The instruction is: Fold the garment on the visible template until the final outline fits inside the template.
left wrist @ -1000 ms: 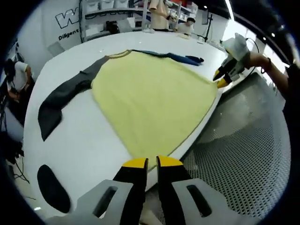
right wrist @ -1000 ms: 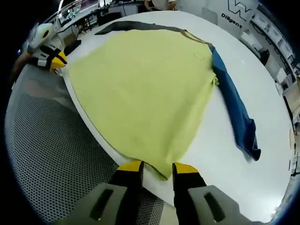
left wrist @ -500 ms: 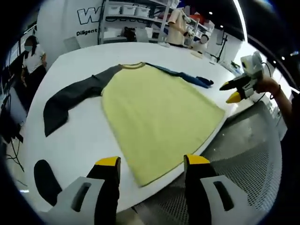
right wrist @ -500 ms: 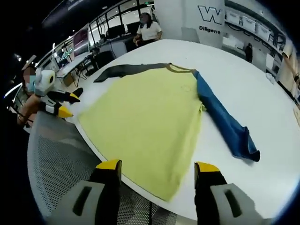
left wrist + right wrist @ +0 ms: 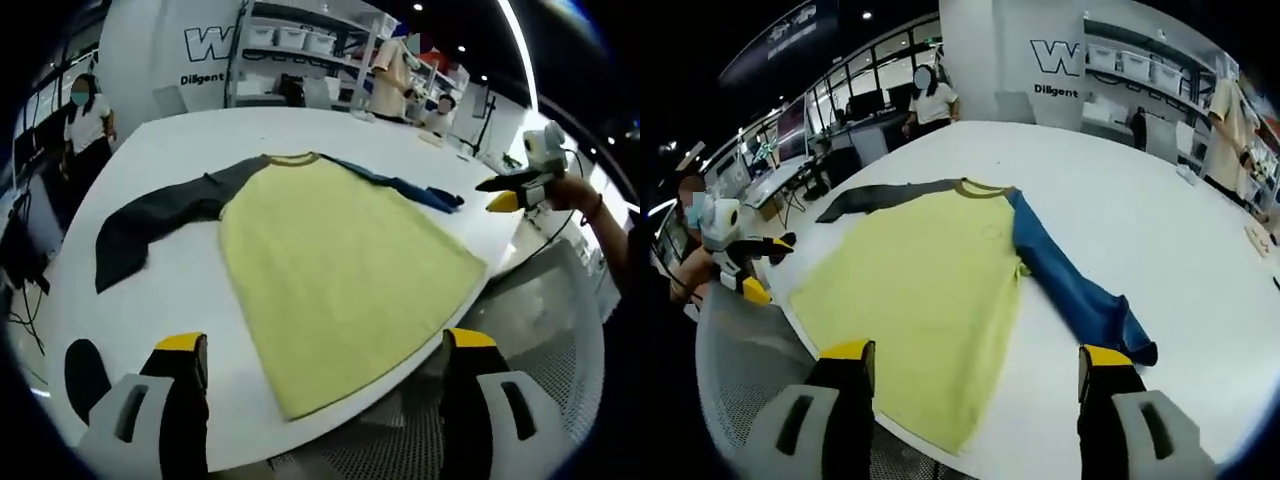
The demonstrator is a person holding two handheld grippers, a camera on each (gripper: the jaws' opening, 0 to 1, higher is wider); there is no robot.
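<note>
In the left gripper view, the white table [image 5: 180, 280] is wide and round at its edge, and behind it stand shelves [image 5: 300, 40] with white boxes and a white wall [image 5: 150, 50] with a big letter "W" and under it a small word that begins "Diligent". A person [image 5: 85, 115] in a white top stands at the far left, and a dark oval mark [image 5: 88, 375] lies on the table near the left jaw. The shirt [image 5: 340, 270] lies flat on the table, its yellow body spread wide, with its bottom corner at the near edge of the table between the jaws; the grey sleeve [image 5: 150, 215] goes out to the left and the blue sleeve [image 5: 410, 190] to the right, and the collar points away. The left gripper [image 5: 325, 345] is released, its yellow-tipped jaws wide apart and holding nothing. The right gripper [image 5: 505, 195] comes in from the right, beside the table edge, apart from the shirt. In the right gripper view, the same shirt [image 5: 930, 290] lies on the table [image 5: 1160, 230], the blue sleeve [image 5: 1070, 295] stretched to the right and the grey sleeve [image 5: 880, 197] to the left. The wall [image 5: 1060, 60] again shows "W" and "Diligent", and a person [image 5: 930, 100] stands behind the table. The right gripper [image 5: 975, 360] is also released, jaws wide, gripping nothing. The left gripper [image 5: 765, 265] shows at the left, off the table corner.
</note>
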